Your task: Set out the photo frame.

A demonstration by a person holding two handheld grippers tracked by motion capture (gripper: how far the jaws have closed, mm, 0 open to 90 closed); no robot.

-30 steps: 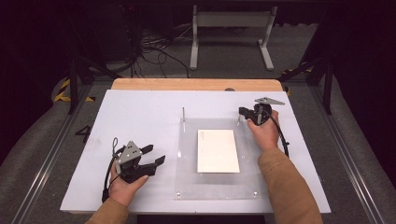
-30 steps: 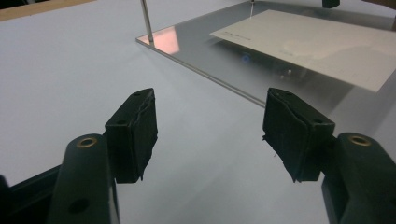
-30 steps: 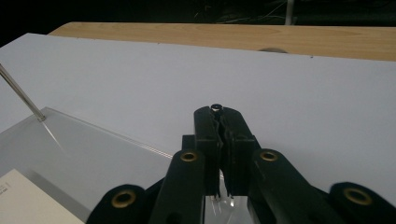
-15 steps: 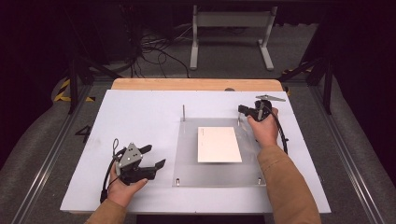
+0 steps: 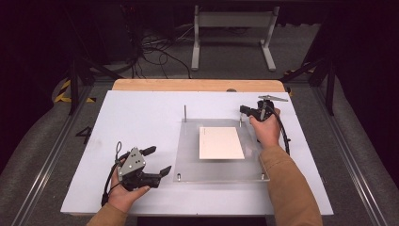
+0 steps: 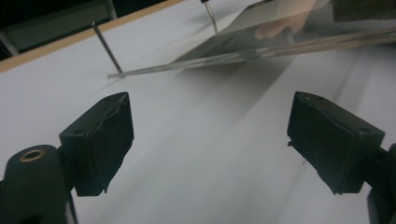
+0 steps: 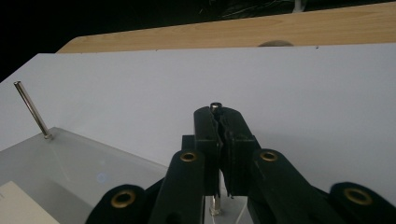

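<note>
A clear acrylic plate (image 5: 188,160) lies on the white table with a white card (image 5: 221,142) on it. Thin metal posts stand at its far corners. My right gripper (image 5: 243,111) is shut on the far right post (image 7: 215,106), whose tip pokes out above the jaws of the right gripper (image 7: 219,121). The far left post (image 5: 185,113) stands free. Left of the plate's near corner, my left gripper (image 5: 160,160) is open, a little above the table. From the left gripper (image 6: 210,135) the plate's edge (image 6: 233,51) lies ahead, nothing between the jaws.
The white tabletop (image 5: 141,117) has bare room to the left of the plate. A wooden strip (image 5: 197,85) runs along its far edge. Small screws mark the plate's near corners (image 5: 179,177). Cables and a metal stand (image 5: 230,28) lie on the floor beyond.
The plate's near edge has drawn back away from me and the card looks shorter front to back. The right gripper stays shut on the post. The left gripper has barely moved.
</note>
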